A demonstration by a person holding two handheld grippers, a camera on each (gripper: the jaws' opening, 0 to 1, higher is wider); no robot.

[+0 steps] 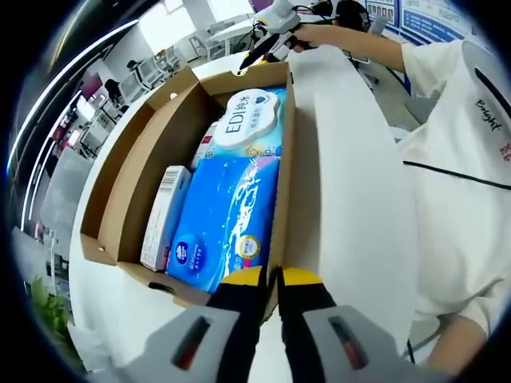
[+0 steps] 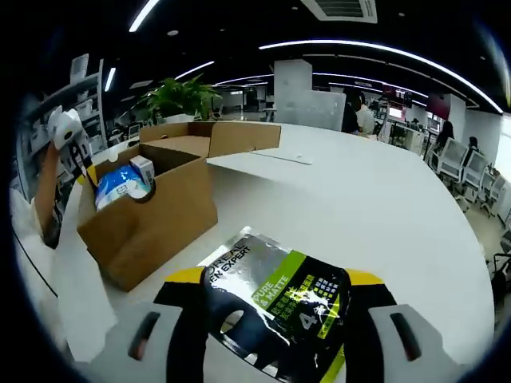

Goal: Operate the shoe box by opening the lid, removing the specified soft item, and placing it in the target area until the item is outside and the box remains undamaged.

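Right gripper view showed my right claw [image 2: 275, 307] clenched across the black-and-green foil pouch [image 2: 283, 299], already outside the open brown cardboard box [image 2: 152, 211] to its left, low over the white counter [image 2: 359, 199].

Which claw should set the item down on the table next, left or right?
Right. Its claw is already shut on the black-and-green pouch, outside the cardboard box and over bare white table. The left claw is closed on the box's near wall, apparently steadying it.
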